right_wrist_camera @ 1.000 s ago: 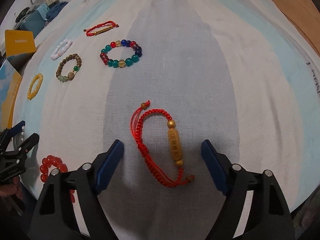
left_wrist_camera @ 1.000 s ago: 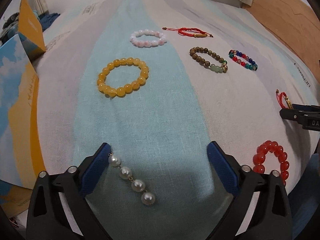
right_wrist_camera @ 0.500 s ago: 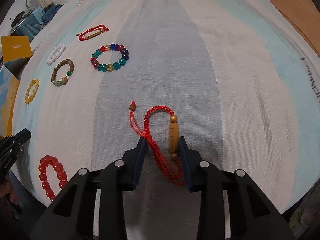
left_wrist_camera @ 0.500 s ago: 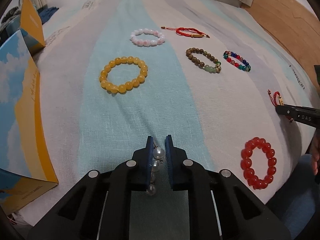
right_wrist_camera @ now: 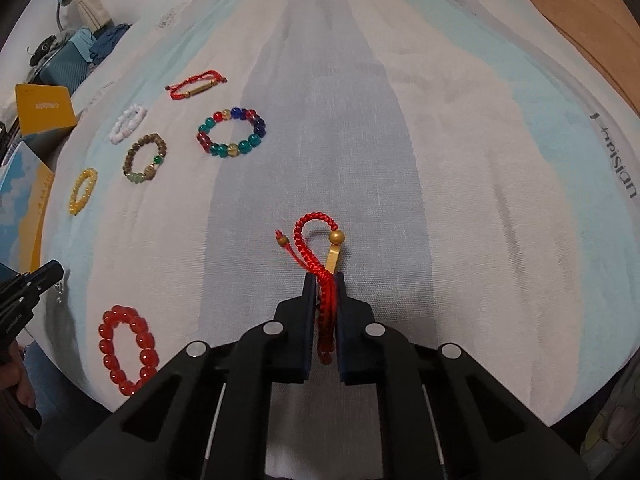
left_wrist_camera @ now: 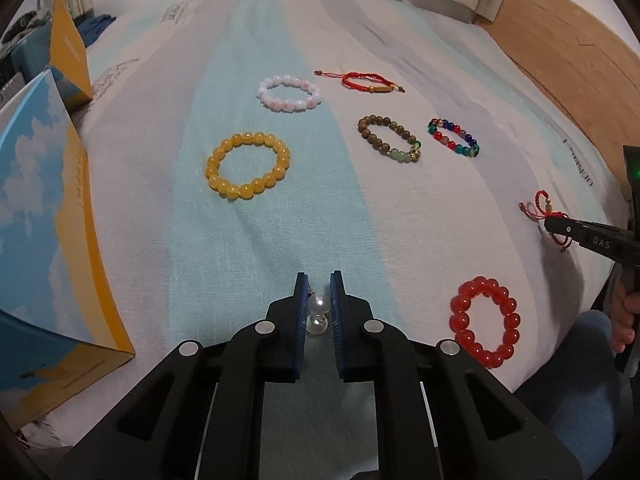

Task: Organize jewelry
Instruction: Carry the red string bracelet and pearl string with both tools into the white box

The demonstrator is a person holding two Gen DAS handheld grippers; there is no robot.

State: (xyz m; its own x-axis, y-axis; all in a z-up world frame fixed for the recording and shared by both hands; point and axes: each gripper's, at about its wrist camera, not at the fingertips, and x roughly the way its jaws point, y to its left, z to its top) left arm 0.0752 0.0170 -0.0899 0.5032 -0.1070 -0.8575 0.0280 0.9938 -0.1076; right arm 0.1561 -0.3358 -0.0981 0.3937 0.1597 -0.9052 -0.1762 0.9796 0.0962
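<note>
Left gripper (left_wrist_camera: 319, 286): our jaws are pinched on the pearl strand (left_wrist_camera: 319, 312), two pearls showing between the blue pads, which a second ago stood wide with the strand lying loose on the cloth (left_wrist_camera: 264, 240).
Right gripper (right_wrist_camera: 323, 284): our jaws have just been closing and now clamp the red cord bracelet (right_wrist_camera: 320, 248); its loop and gold bead (right_wrist_camera: 336, 237) stick out past the tips.
What changed: both pieces went from lying flat between open jaws to being gripped. In the right view the cord is drawn into a narrow loop instead of its earlier spread.
Meaning for the task: we judge both grasps made, so carrying each piece to its place comes next; where that place is, we cannot tell.
Where the pieces are: pearls low and centre on the teal stripe; red cord on the grey stripe near the right edge of the cloth.
Others on the cloth: yellow bracelet (left_wrist_camera: 248, 171), pink-white bracelet (left_wrist_camera: 288, 93), brown bracelet (left_wrist_camera: 390, 139), multicolour bracelet (left_wrist_camera: 454, 138), a second red cord (left_wrist_camera: 360, 81), red bead bracelet (left_wrist_camera: 485, 326).
In the way: nothing sits just ahead of either gripper; the red bead bracelet lies between our two hands, and a blue-and-yellow box (left_wrist_camera: 44, 240) crowds the left side.
</note>
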